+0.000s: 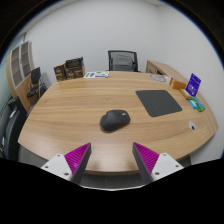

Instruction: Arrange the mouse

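The tool (111, 160) sits nearest, its two fingers spread wide apart with nothing between them; each finger (76, 160) carries a magenta pad on its inner face, and both hang over the near edge of the bench (70, 120). Just ahead of the fingers, and clear of them, the black mouse (114, 121) lies on the bare wood of the bench, a little nearer the left finger's side than the right, touching neither. Beyond the mouse and off to the right lies a dark grey mouse mat (159, 101), flat on the bench and apart from the mouse, so the mouse rests on wood and not on the mat. Farther right, near the bench's edge, stands a purple box (194, 84) with a small teal thing (195, 102) just in front of it; what that thing is cannot be told. A small pale object (192, 126) lies at the right rim of the bench, too small to identify. At the far side of the bench some papers (97, 74) lie flat, and behind them a black office chair (121, 60) is drawn up to the bench. To the far left stands a shelf (22, 68) against the wall, with another dark chair (35, 80) near it, and a brown box (72, 68) holding dark items sits at the bench's far left corner.
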